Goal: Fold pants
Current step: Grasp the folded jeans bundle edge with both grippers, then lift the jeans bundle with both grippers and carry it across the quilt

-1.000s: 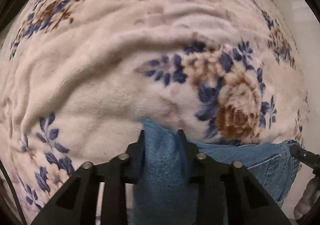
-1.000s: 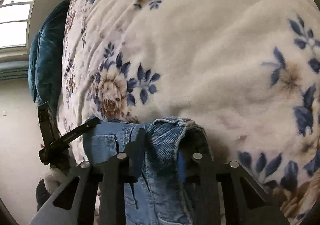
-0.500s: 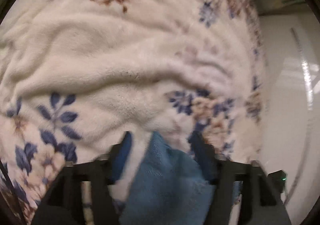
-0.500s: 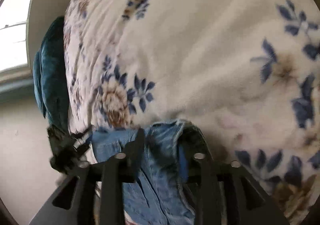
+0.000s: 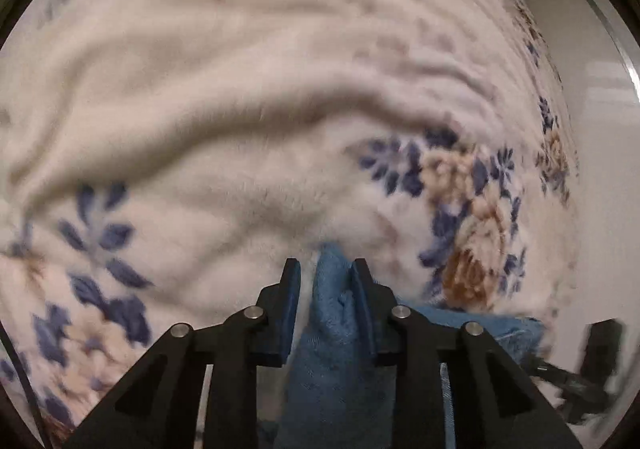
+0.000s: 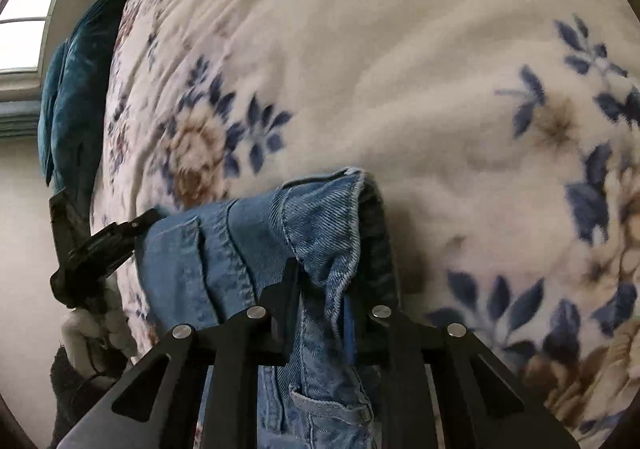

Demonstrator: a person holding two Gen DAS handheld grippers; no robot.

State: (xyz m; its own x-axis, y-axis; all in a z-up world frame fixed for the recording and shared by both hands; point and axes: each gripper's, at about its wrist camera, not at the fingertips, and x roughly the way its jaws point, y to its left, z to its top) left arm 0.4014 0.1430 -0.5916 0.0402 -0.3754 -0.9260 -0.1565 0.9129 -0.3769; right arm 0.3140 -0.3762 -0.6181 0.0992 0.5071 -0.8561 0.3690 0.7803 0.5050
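Observation:
Blue denim pants [image 6: 256, 249] hang between my two grippers above a cream floral blanket [image 6: 400, 89]. My right gripper [image 6: 322, 281] is shut on the waistband end, with a pocket showing below. My left gripper [image 5: 326, 281] is shut on a bunched fold of the pants [image 5: 332, 329]; the cloth sits against the right finger, with a small gap at the left one. The left gripper also shows at the left of the right wrist view [image 6: 100, 245], holding the far end of the waistband. The rest of the pants hangs out of sight below.
The floral blanket [image 5: 240, 129] covers the bed and fills both views. A dark teal pillow [image 6: 76, 89] lies at the bed's far left edge, under a window [image 6: 28, 29]. A pale wall [image 5: 600, 169] lies right of the bed.
Both views have shifted over the blanket and the left one is blurred by motion. The left gripper opened wide half a second ago and has closed again on the cloth. The right grip is unchanged.

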